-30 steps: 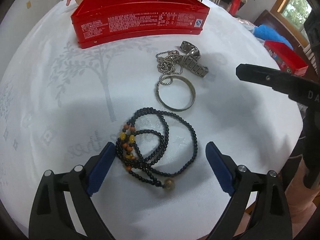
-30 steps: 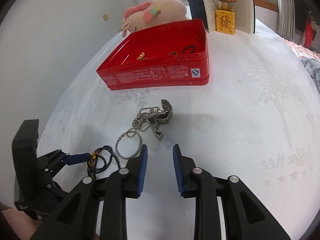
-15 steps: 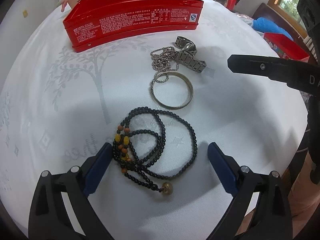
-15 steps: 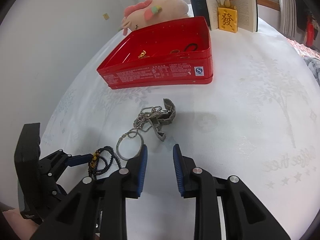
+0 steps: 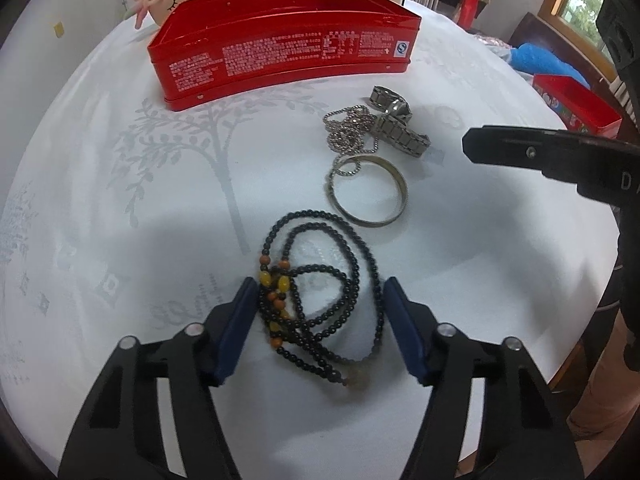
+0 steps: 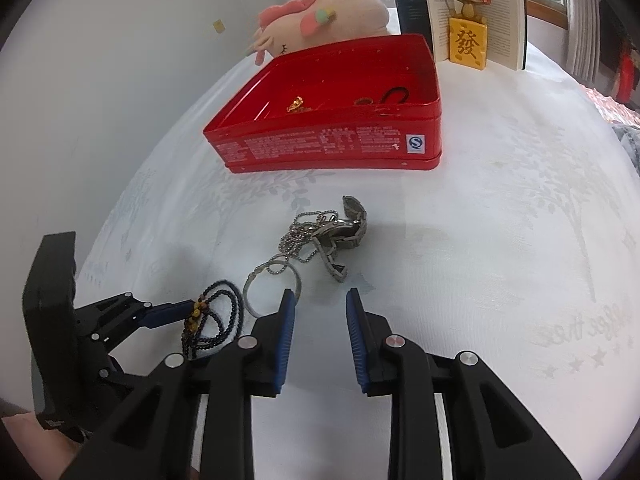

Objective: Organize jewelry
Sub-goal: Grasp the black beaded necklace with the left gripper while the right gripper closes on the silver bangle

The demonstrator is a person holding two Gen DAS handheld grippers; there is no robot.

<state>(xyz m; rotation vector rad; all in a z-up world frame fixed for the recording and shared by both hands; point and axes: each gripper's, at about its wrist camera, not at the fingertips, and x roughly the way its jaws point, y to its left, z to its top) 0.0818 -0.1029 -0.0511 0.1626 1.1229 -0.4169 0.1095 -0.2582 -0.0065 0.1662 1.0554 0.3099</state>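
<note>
Left claw: jaws far narrower than a second ago and closing now around the black bead necklace, which lies in loose coils on the white bench. The blue pads have come in on both flanks of the coil; the left pad sits against the orange and yellow beads, the right pad just beside the outer strand. No firm pinch shows yet and the necklace is still flat on the cloth. Hand position otherwise unchanged.

Right claw: same narrow gap as before, nothing between its pads, hovering near the silver bangle.

Untouched, as before: bangle, ball chain and metal watch, tangled together between necklace and red tin.

Reading: grasp phase on the necklace has begun. The tin already holds a few small pieces, so it is probably the destination. Risk: loose loops may slip the pads or trail on lifting.
</note>
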